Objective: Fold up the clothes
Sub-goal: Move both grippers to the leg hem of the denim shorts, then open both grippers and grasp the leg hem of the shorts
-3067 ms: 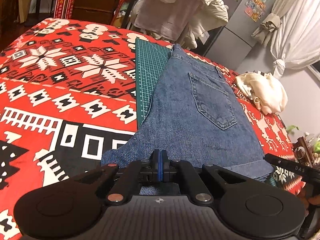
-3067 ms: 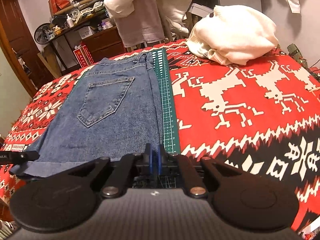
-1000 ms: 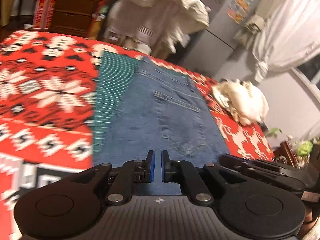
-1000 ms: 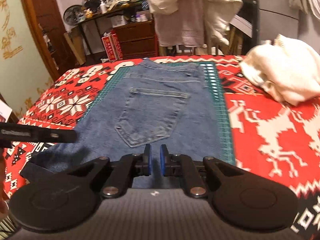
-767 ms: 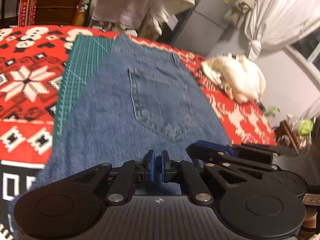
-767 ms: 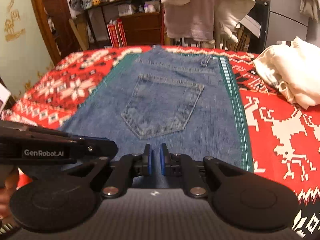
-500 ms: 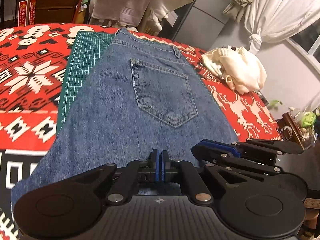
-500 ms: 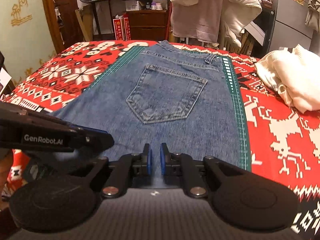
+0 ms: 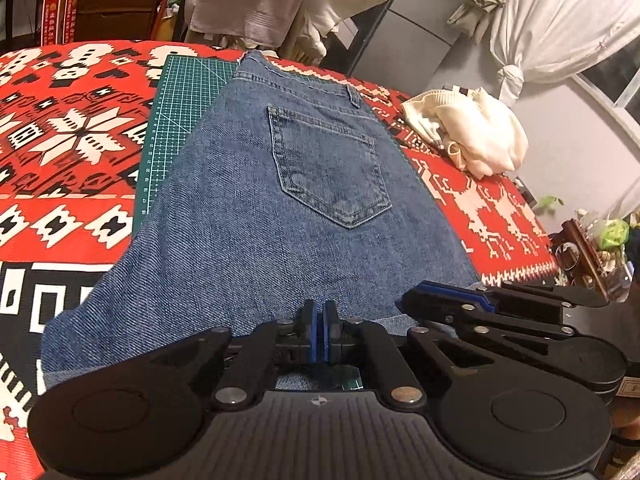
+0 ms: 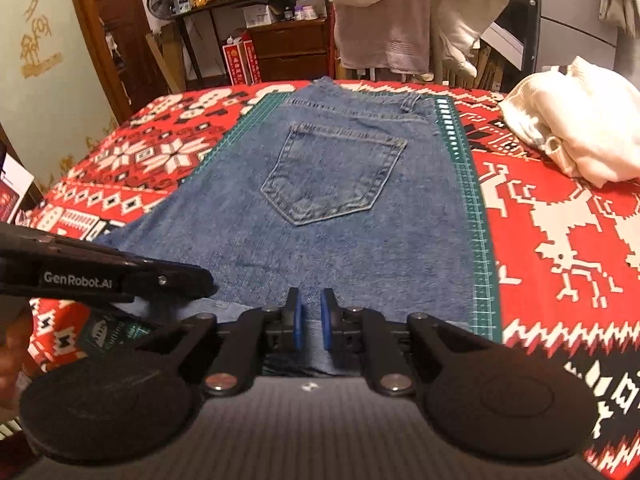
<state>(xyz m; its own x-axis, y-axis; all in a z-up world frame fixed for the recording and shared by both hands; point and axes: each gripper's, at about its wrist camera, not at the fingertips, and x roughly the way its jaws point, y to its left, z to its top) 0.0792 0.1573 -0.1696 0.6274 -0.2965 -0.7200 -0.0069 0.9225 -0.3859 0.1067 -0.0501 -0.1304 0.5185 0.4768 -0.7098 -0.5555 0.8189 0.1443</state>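
A pair of blue denim jeans (image 9: 288,208) lies flat on a green gridded cutting mat (image 9: 180,108) spread over a red, white and black patterned cloth (image 9: 72,140) that covers the table; one back pocket faces up, the waistband is at the far end and the near edge shows stacked layers, so the jeans look already folded lengthwise and doubled over at least once. The left gripper (image 9: 320,332) hovers at that near edge with its blue-padded jaws nearly together, a thin slit between them and no cloth visibly pinched. The right gripper (image 10: 310,322) sits just beside it at the same edge, its jaws a narrow gap apart and empty. What seems left is a last fold, bringing the near edge toward the waistband to make a compact bundle, then perhaps setting it aside. A crumpled cream knitted garment (image 10: 576,128) waits on the right of the cloth, unfolded, so more of the task likely remains.
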